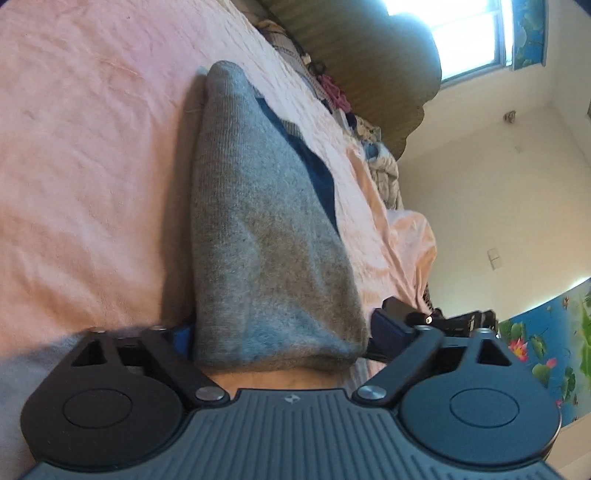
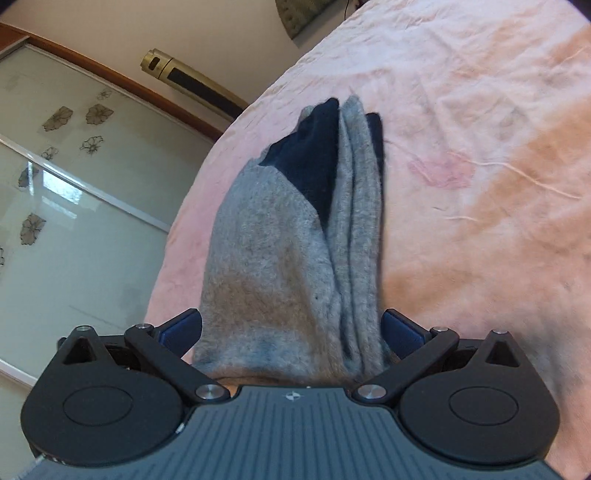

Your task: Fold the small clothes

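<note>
Left gripper (image 1: pixel 280 332) has its blue pads either side of a bunched grey sock (image 1: pixel 258 229); the sock fills the gap between the jaws, though whether the pads truly press on it cannot be told. That sock stretches away over a pink bedsheet (image 1: pixel 92 166), with a dark blue patch (image 1: pixel 317 177) showing along its right edge. No writing can be read on anything; only a small emblem (image 1: pixel 290 398) sits on the gripper's ribbed body. This view alone shows a heap of clothes (image 1: pixel 332 92) along the bed's far edge, a bright window (image 1: pixel 469 33), and a blue flowered wall panel (image 1: pixel 535 347).

Right gripper (image 2: pixel 291 332) likewise has a grey sock bundle (image 2: pixel 280 258) filling the space between its pads, folded in several layers with a dark blue heel (image 2: pixel 306 162), lying on the same pink sheet. Only this view shows a sliding wardrobe door (image 2: pixel 74 221) with flower decals and a brass-coloured tube (image 2: pixel 192 85).
</note>
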`<state>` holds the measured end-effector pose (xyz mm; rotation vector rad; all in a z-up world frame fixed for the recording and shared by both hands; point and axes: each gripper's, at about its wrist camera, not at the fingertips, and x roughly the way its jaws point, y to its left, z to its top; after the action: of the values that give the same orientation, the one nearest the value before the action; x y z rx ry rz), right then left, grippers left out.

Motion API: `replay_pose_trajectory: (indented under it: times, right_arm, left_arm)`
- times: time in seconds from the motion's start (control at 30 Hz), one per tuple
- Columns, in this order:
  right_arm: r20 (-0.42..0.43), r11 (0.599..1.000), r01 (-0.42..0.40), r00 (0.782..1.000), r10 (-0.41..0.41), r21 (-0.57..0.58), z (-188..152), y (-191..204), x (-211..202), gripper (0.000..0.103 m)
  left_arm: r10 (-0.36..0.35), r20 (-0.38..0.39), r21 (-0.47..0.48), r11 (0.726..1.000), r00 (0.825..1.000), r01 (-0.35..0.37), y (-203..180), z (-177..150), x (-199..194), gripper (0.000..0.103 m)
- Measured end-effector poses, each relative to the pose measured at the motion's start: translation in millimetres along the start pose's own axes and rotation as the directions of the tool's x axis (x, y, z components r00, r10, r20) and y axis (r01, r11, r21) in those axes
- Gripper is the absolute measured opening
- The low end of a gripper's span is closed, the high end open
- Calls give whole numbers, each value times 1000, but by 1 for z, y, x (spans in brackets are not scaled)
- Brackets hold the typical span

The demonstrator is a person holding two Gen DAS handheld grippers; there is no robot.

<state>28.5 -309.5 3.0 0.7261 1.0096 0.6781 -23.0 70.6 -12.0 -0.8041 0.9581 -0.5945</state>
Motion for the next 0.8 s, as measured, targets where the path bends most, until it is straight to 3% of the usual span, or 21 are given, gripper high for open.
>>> replay_pose_trajectory:
  times: [0.03,0.07,0.13,0.3,0.37,0.4,0.43,0.5,0.53,0.57,0.63,0.7,0.8]
  right_arm:
    - [-18,1000,-14,1000,14,-13,2,0,6,90]
    - [-47,1000,0,999,-1,-25,2,0,12,58]
    - [-72,997,65,995,-68,-47,2,-3,15,22]
    - [-66,991,-2,998,-7,-136,-16,13,-16,22]
    - [-89,985,12,996,-28,-170,-31,14,-20,23]
    - [-114,980,63,990,-85,-186,-37,10,-14,26]
    - [-91,982,43,994,-61,-183,-41,4,-15,24]
    - [-74,996,4,997,-10,-85,-37,-2,-25,40]
    - [-16,998,17,1000,-18,-65,-33,2,-36,62]
    - [66,996,39,997,-34,-76,-29,9,-47,77]
    - [188,990,54,982,-29,-128,-13,28,-63,79]
    - [215,987,47,977,-13,-153,8,47,-56,80]
    - [193,977,84,980,-45,-198,41,65,-19,96]
  left_arm:
    - [36,-33,1,999,999,-36,3,0,8,24]
    - [62,-55,-7,998,997,-63,8,1,14,14]
    - [37,-58,-34,999,998,-39,14,1,13,11]
    - [32,-24,131,991,999,-29,-18,-20,-14,10]
    - [93,-36,193,978,995,-84,-16,-28,-14,11]
    - [154,-32,218,965,988,-143,-13,-32,-11,13]
    - [123,-15,217,969,992,-117,-8,-35,-14,15]
    - [127,1,177,976,992,-125,-9,-36,-28,23]
    - [149,47,189,970,988,-155,-15,-37,-41,34]
    - [164,123,228,955,979,-189,-26,-39,-52,43]
    - [151,282,353,902,947,-249,-52,-41,-65,95]
    - [152,350,455,835,924,-310,-76,-31,-53,100]
    - [210,340,530,762,917,-371,-94,-3,1,100]
